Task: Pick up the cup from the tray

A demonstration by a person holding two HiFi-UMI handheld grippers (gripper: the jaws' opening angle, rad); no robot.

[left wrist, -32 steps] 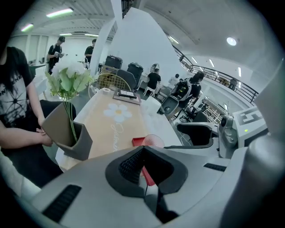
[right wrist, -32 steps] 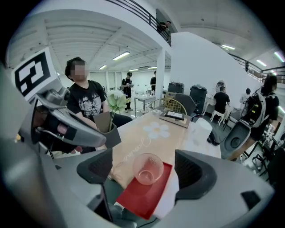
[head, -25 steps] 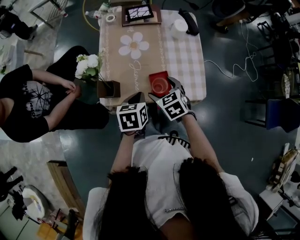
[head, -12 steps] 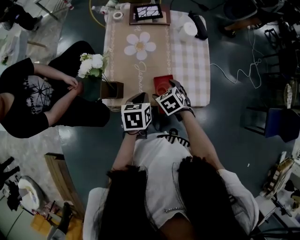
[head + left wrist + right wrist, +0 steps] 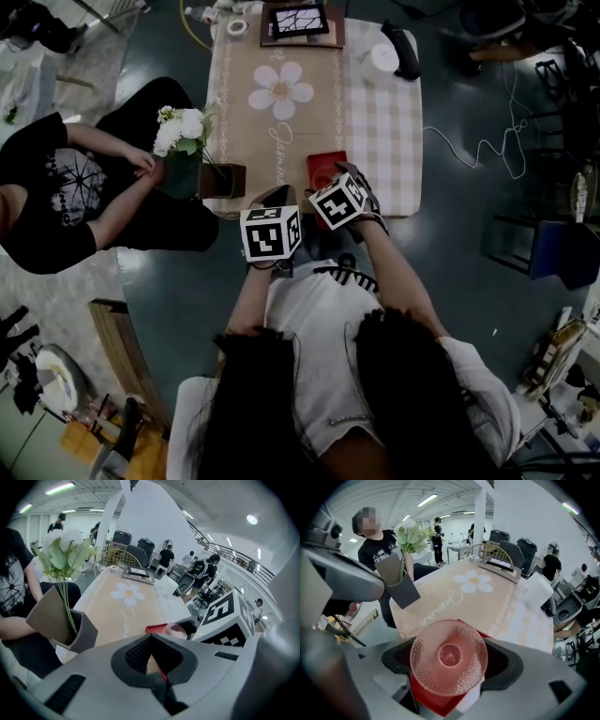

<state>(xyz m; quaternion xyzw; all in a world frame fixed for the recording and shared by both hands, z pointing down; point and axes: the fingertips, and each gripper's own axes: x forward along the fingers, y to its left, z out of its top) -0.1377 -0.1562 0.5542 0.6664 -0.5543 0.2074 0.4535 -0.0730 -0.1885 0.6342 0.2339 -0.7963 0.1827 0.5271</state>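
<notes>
The right tool (image 5: 451, 640) is poised at the near worktop (image 5: 454, 597) edge, jaws apart at nine and three o'clock of the cup (image 5: 449, 657); contact is not seen. The cup stands mouth up on the red tray (image 5: 436, 703). The jaws are best lowered level round the wall, centred, and closed gently, since the dimpled clear wall is judged likely to flex or slip; the lift is best kept vertical so the tray is not dragged. The left tool (image 5: 150, 637), at eight o'clock, is closed on nothing. At eleven o'clock, farther off, a flower holder (image 5: 401, 590) is well clear
</notes>
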